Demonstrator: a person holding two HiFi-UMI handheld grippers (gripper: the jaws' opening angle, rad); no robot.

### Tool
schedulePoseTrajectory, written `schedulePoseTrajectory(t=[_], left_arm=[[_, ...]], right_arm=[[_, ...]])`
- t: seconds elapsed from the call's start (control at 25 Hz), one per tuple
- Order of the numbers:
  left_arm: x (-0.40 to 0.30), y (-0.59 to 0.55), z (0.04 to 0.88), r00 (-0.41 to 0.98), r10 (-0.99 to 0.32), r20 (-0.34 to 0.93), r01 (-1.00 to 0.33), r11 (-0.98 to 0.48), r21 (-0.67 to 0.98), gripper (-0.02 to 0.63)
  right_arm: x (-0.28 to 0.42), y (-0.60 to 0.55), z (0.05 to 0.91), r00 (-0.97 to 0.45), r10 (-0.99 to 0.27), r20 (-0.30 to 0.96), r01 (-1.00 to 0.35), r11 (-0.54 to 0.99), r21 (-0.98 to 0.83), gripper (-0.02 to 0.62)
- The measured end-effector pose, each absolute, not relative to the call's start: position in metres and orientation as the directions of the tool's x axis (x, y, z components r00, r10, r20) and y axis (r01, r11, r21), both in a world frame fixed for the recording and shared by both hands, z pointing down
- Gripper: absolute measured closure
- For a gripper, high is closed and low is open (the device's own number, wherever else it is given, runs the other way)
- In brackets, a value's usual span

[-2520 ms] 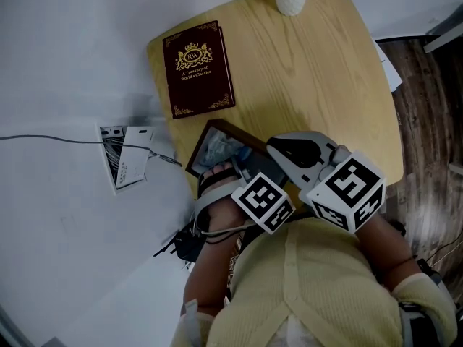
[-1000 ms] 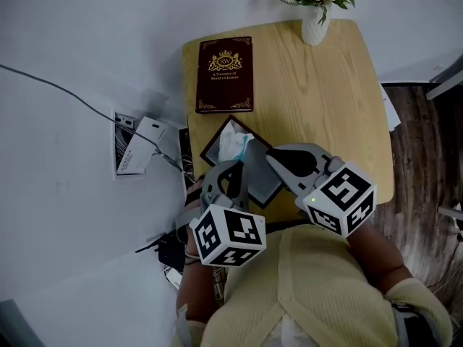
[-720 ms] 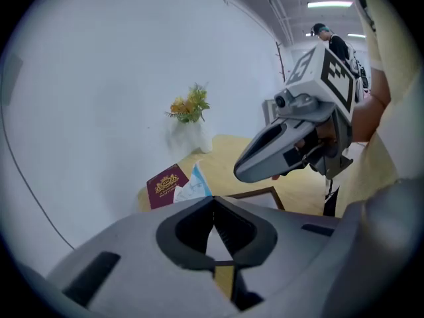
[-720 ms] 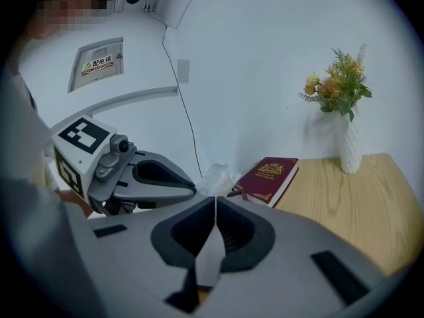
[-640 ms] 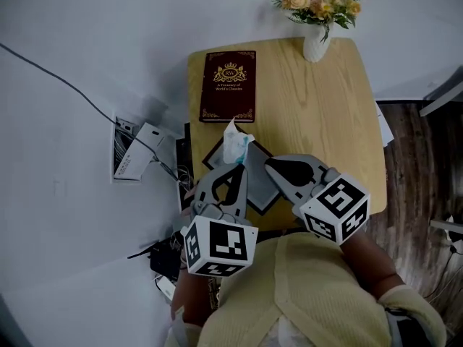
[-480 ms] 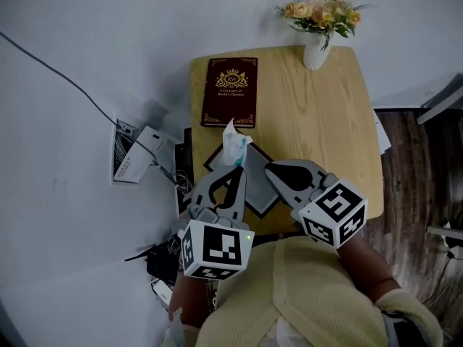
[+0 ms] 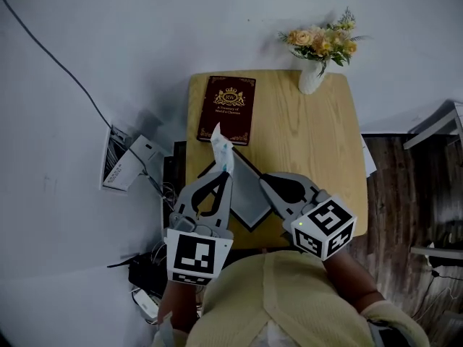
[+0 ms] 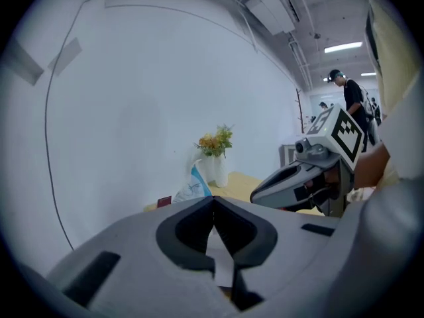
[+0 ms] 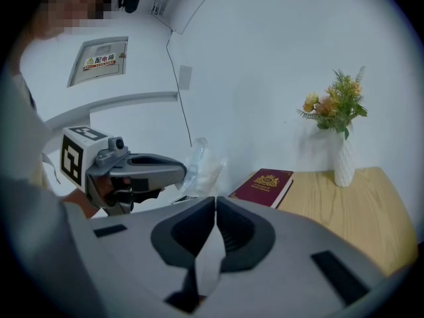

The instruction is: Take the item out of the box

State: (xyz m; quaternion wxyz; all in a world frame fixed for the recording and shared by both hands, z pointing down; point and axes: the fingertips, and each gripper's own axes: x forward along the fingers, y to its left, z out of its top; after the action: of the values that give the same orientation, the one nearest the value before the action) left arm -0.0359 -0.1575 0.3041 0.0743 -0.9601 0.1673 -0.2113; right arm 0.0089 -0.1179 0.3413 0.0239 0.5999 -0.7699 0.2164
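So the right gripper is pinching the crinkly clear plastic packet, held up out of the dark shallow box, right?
No: the left gripper is pinching the crinkly clear plastic packet, held up out of the dark shallow box. The head view shows it; the right gripper is shut and empty.

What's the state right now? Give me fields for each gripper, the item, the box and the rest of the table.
left gripper: fingers shut on packet
packet: plastic-wrapped, sticks out past the fingertips, looks clear of the box
right gripper: fingers together, nothing between them; over the box, contact unclear
box: dark, open, near left part of table
book: maroon, closed, behind box
vase: white, with flowers, far edge, right side
table: light wood
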Motion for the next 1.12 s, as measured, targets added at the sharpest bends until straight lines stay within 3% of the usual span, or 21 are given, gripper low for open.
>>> schedulePoseTrajectory(t=[0.32,1.12], left_arm=[[-0.044,-0.177,0.297,0.876,-0.391,0.283,-0.398,-0.917,-0.033,0.585],[-0.056,-0.207,0.312,0.856,-0.451,0.253,-0.488,-0.867,0.104,0.586]], right_arm=[[0.022,-0.127,0.329,-0.243,-0.932,0.268,-0.945,0.166,-0.28,0.565],[0.047,-0.151,0.315,-0.176,-0.957,0.229,-0.953,0.108,-0.282,0.565]])
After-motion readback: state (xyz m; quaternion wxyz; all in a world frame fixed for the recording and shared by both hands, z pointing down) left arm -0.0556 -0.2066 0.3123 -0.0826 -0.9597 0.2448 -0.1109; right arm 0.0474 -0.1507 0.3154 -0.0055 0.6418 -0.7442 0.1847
